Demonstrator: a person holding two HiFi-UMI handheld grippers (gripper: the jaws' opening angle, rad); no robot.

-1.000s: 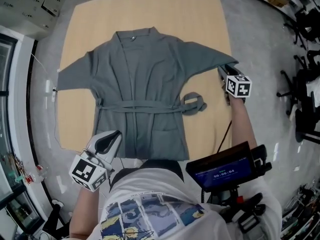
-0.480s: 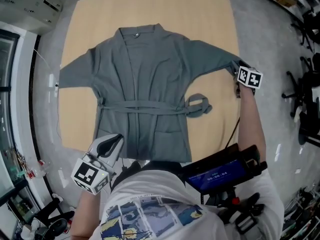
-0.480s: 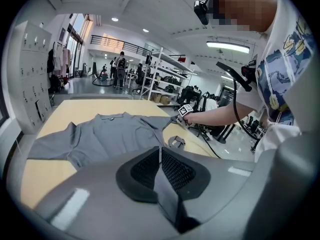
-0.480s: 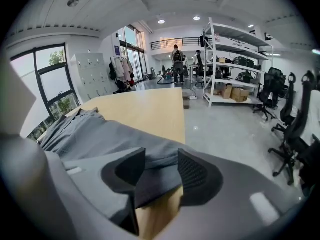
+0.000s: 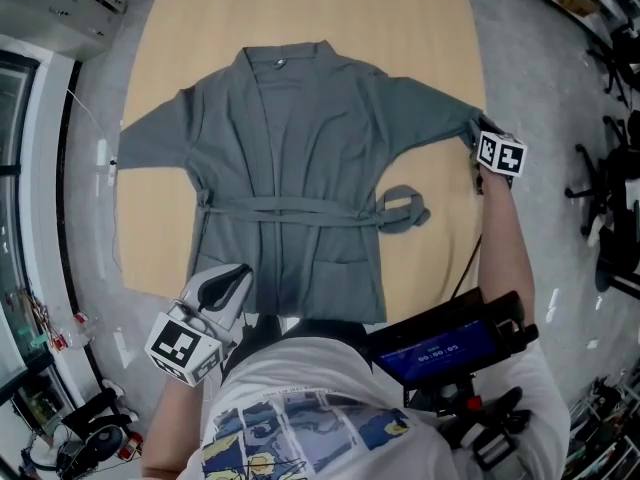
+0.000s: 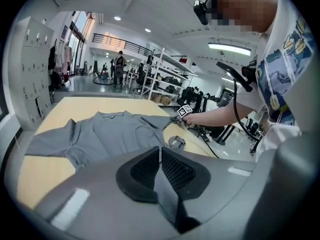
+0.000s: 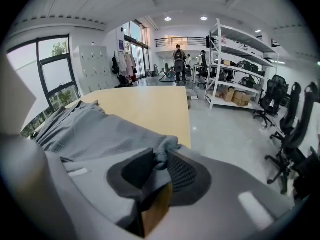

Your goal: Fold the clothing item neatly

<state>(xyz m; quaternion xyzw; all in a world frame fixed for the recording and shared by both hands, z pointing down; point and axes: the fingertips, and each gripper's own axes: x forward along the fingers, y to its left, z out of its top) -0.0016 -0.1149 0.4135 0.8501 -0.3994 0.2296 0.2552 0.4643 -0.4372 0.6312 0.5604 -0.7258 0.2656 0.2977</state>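
Grey-blue cloth, a robe (image 5: 290, 158), lies spread flat and front-up on the pale wooden table (image 5: 420, 28). Its collar points to the far edge, both arms are stretched out to the sides, and the hem sits at the near edge by the person. Its belt (image 5: 285, 206) runs across the waist, and the free end lies coiled on the tabletop just beside the robe, on the person's right. On that same side the sleeve (image 5: 440, 123) reaches the table's edge, and there the right gripper (image 7: 159, 160) has it. Its jaws have just been closing, and the cuff is bunched and pinched between the pads. The left gripper (image 5: 230, 283) hangs at the near edge, close by the hem's left corner, its jaws pressed together with nothing between them. A dark screen (image 5: 445, 343) sits on a mount in front of the person's chest. Grey floor (image 5: 540, 68) surrounds the table, with office chairs (image 5: 612, 158) off to the right and metal shelving (image 7: 235, 59) further back.
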